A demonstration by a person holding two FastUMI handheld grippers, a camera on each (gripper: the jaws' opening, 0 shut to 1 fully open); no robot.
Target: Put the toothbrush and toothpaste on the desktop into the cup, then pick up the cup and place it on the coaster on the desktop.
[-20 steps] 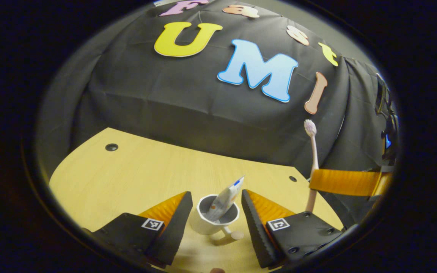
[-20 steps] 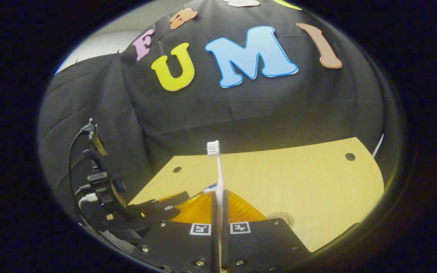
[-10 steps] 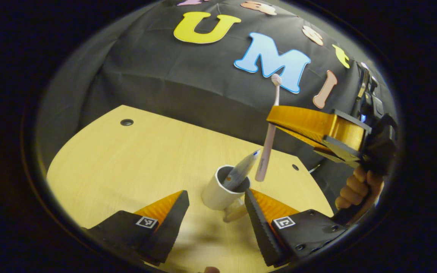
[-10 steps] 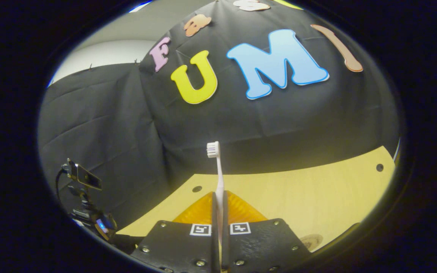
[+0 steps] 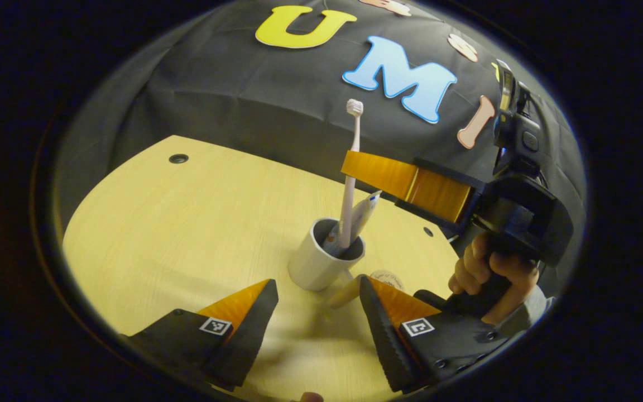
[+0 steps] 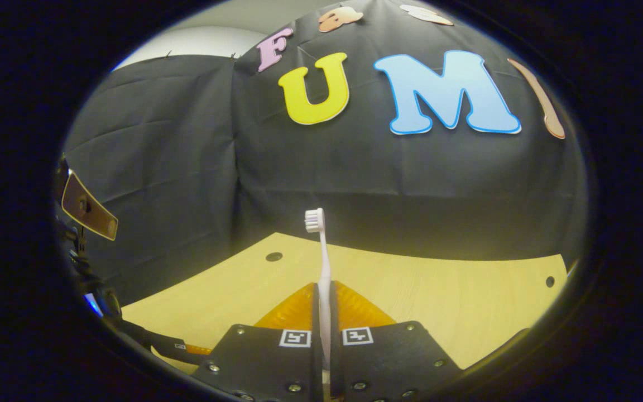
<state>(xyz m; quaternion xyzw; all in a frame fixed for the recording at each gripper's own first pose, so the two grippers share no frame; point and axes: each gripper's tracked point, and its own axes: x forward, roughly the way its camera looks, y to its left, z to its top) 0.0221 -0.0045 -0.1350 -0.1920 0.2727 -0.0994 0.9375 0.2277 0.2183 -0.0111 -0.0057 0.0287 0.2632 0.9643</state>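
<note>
A white cup (image 5: 316, 263) stands on the wooden desktop (image 5: 187, 223) with the toothpaste tube (image 5: 361, 215) leaning inside it. The pink toothbrush (image 5: 349, 178) stands upright, head up, its lower end inside the cup's mouth. My right gripper (image 5: 355, 167) reaches in from the right above the cup, shut on the brush handle. In the right gripper view the toothbrush (image 6: 323, 262) rises from between the shut right gripper (image 6: 324, 296). My left gripper (image 5: 316, 307) is open just in front of the cup, holding nothing. A round coaster (image 5: 387, 276) lies right of the cup.
A hand (image 5: 492, 273) holds the right gripper's black body at the right. The cup's handle (image 5: 344, 290) points toward my left gripper's right finger. Small holes (image 5: 178, 158) mark the desktop's far edge. A camera rig (image 6: 84, 206) stands at the left.
The right gripper has carried the toothbrush left and down, from beside the cup to above it, so its lower end is now inside the cup. My left gripper backed off a little, still open.
</note>
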